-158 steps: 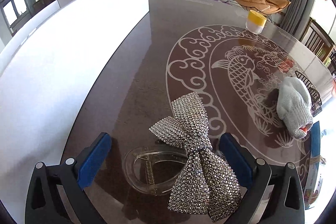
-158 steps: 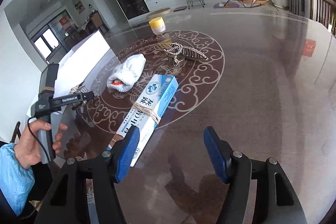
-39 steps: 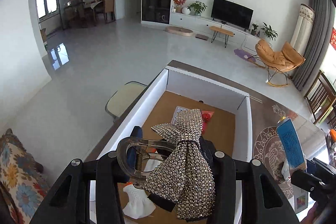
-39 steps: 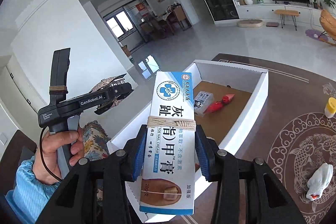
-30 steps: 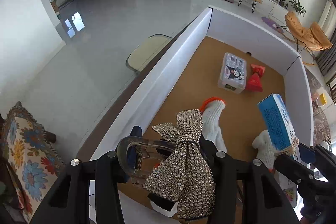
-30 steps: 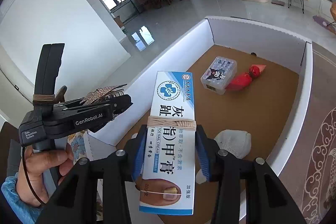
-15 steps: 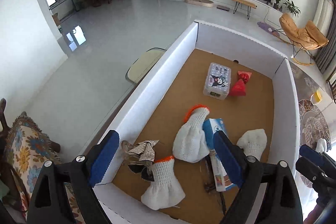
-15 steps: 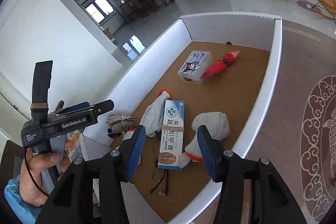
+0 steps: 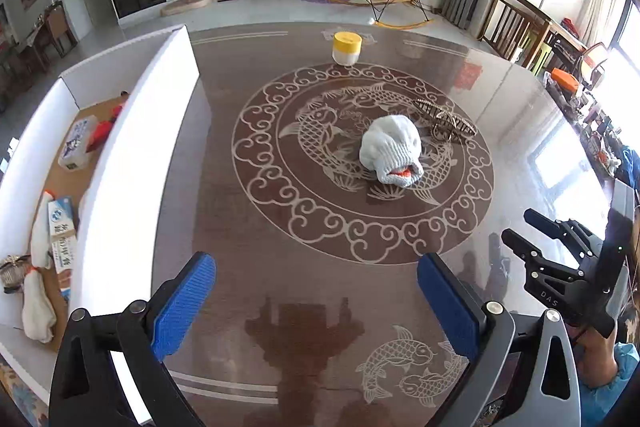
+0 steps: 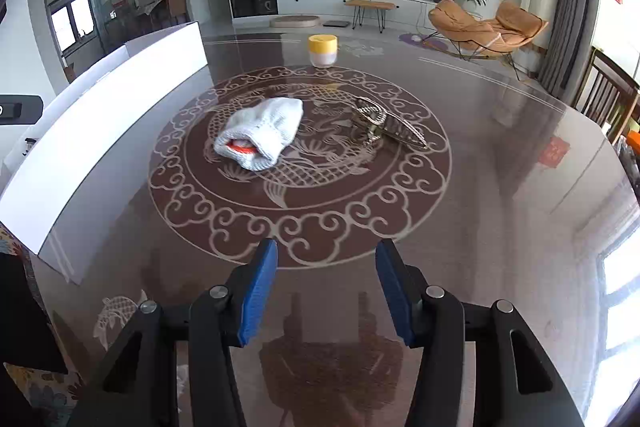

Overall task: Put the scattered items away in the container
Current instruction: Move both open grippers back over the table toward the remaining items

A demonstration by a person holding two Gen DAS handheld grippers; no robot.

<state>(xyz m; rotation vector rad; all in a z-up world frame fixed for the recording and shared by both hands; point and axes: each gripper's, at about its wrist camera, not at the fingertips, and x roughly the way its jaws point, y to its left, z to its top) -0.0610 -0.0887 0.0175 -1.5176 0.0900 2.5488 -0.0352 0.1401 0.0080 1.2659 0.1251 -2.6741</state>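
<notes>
Nearest, the left gripper [image 9: 316,301] hangs over the bare brown worktop [image 9: 260,235] with its blue fingers [image 9: 182,303] spreading wider and nothing between them. The right gripper [image 10: 326,291] stands beside it, fingers [image 10: 258,291] parted and empty too; in the left wrist view it shows at the right edge, held by a hand [image 9: 600,351].

Further out, inside the ring of carp patterns, a white knitted glove [image 10: 260,131] with an orange cuff lies crumpled. Just beside it, on its right, lies a metallic hair claw clip [image 10: 386,125]; whether the two touch I cannot tell.

Along the left edge of the worktop stands the white cardboard box [image 9: 132,163]. Inside it lie a blue-and-white ointment carton [image 9: 62,235], white gloves [image 9: 38,311], a small clear plastic case [image 9: 76,145] and a red item [image 9: 102,131].

Beyond the ring, a yellow-lidded jar [image 10: 322,51] stands upright, well apart from the glove.
</notes>
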